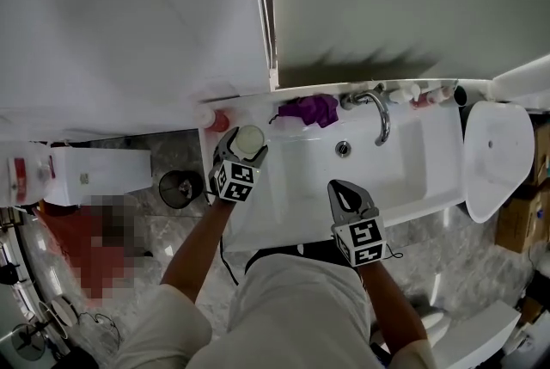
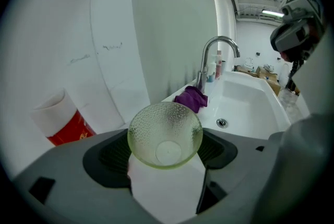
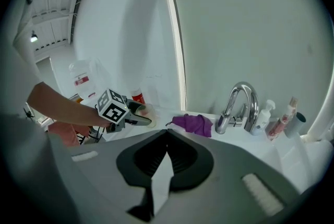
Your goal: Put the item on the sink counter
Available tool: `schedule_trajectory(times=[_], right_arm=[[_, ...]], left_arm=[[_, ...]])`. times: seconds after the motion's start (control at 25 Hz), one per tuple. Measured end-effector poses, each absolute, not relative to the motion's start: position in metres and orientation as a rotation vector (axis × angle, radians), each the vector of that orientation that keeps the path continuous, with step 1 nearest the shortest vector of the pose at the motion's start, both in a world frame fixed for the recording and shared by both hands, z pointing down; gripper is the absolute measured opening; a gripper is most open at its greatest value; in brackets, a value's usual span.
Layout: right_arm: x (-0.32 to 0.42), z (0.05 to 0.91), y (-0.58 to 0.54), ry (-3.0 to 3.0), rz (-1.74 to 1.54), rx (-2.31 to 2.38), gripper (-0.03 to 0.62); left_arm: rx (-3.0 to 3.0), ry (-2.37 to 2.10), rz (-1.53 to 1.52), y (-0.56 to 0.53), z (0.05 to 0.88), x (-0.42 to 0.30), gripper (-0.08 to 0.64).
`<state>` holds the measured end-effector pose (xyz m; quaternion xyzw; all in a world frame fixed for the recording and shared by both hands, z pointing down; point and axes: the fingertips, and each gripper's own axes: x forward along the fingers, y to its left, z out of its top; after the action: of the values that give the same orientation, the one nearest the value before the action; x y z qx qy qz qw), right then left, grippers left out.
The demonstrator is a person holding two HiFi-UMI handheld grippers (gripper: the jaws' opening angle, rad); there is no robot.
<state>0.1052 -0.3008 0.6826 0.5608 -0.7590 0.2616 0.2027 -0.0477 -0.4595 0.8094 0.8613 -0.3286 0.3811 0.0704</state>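
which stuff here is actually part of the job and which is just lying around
Part of the job:
- bowl, held in the left gripper
- sink counter, where it goes

Just lying about:
- purple cloth
- tap
- red and white cup
- bottles behind the tap
- right gripper, shut and empty

purple cloth: crumpled, lying just left of the faucet base. faucet: chrome, with an arched spout. red-and-white container: set against the white wall, well left of the cloth. small bottles: grouped just right of the faucet, one of them a white pump bottle. black round bin: on the marbled floor, beside a white box-shaped unit. cardboard box: at the far right edge
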Motion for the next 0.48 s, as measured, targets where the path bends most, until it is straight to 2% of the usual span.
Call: schedule_trajectory(times=[0.48], right_arm=[[0.103, 0.69, -0.324, -2.173, 0.752, 1.459, 0.011]], left_arm=[[2.458, -1.142, 1.127, -0.499, 0.846, -0.037, 0.387]])
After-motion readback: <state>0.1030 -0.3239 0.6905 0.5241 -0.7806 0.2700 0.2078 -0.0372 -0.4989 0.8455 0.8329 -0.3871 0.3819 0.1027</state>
